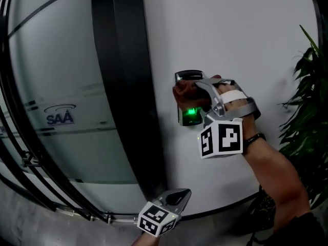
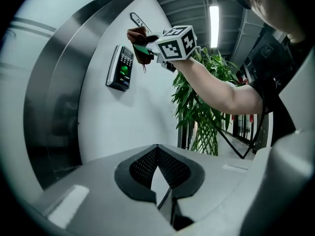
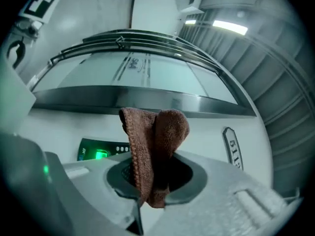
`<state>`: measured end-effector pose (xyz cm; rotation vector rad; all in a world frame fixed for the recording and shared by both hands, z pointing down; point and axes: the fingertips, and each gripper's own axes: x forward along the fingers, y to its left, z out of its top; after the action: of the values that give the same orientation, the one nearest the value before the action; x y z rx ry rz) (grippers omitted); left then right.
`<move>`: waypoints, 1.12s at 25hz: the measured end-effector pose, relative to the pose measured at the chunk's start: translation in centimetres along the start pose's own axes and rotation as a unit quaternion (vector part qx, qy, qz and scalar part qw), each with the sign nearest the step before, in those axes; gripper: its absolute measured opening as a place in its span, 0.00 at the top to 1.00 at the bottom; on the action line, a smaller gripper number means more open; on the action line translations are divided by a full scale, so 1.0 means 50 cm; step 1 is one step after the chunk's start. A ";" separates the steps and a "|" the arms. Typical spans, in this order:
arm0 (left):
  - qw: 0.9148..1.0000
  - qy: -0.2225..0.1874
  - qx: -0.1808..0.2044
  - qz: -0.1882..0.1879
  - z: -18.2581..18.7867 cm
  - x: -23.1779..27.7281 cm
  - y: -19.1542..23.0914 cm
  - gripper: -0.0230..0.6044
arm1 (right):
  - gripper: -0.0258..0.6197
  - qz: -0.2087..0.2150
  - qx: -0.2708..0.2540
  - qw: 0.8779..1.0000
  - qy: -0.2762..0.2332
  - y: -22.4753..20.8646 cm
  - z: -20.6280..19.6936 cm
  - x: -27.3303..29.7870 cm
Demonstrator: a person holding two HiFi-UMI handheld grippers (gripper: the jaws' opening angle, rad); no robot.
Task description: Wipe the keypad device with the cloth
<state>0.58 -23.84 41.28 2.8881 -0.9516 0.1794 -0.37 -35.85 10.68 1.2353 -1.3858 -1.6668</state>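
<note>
Dim indoor light; ceiling strip light (image 2: 214, 18) glares; green glow on keypad device (image 1: 190, 114); fisheye bending, dark vignetted corners

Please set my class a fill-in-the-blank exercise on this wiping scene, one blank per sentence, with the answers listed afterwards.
The right tool is clamped on a ___ cloth.
The keypad device on the wall glows ___.
The left tool is shut and holds ___.
Missing words: brown; green; nothing.
</note>
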 end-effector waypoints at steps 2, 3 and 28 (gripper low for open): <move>1.000 -0.001 0.001 -0.002 0.002 -0.004 -0.001 0.94 | 0.88 -0.005 -0.010 1.000 0.008 -0.016 0.004 0.022; 1.000 -0.002 0.001 -0.004 0.003 -0.006 -0.003 0.94 | 0.88 -0.005 -0.014 1.000 0.010 -0.019 0.008 0.030; 1.000 -0.005 -0.003 -0.010 -0.005 -0.024 0.010 0.94 | 0.88 -0.008 -0.013 0.999 0.041 0.039 -0.007 0.074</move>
<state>-0.69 -23.48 41.39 2.8942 -0.9225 0.1591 -1.56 -39.78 11.60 1.2898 -1.3037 -1.6215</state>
